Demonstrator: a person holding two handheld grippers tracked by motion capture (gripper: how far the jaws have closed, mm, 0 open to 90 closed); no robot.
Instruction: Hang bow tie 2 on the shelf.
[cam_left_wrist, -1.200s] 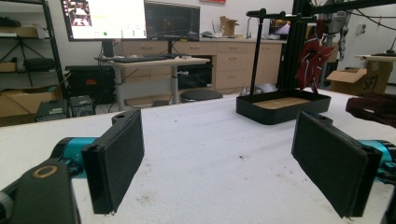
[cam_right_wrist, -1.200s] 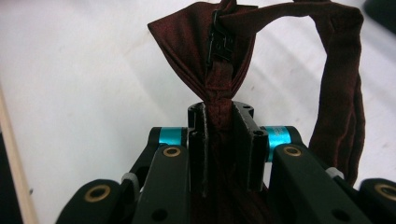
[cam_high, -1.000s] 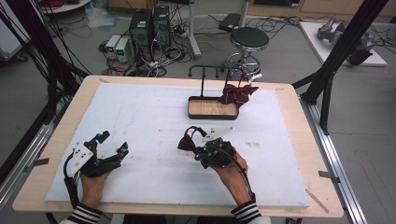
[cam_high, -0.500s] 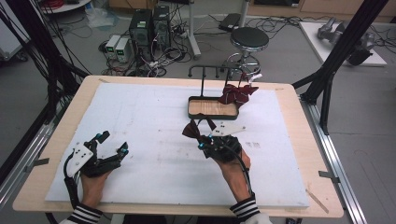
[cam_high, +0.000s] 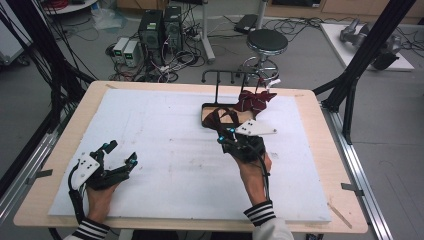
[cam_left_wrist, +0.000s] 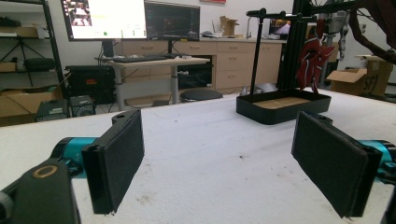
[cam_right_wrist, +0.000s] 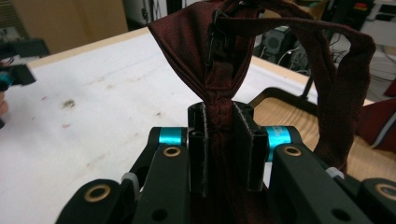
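The right gripper (cam_right_wrist: 219, 135) has its two black jaws squeezed tight on the middle knot of a dark red bow tie (cam_right_wrist: 205, 56), and the cloth fans out above the jaws while its strap (cam_right_wrist: 341, 93) loops off to one side. Seen from the high view, this right gripper (cam_high: 227, 132) holds the bow tie (cam_high: 216, 118) up over the near edge of the black tray (cam_high: 206, 111), so the tie hangs just above the tray's near rim and partly hides it. The tray has low black walls and a light wooden floor, and in the left gripper view the bare wooden floor of the tray (cam_left_wrist: 280, 103) shows nothing lying flat in it. A thin black stand (cam_high: 218, 80) rises from the tray, with a bar across its top. A second red bow tie (cam_high: 255, 100) hangs from that bar, at the far right corner of the tray. The left gripper (cam_high: 120, 157) sits low on the white table cover (cam_high: 165, 150), well away from the tray on its near left side. Its jaws stand wide apart with nothing between the pads (cam_left_wrist: 119, 154).
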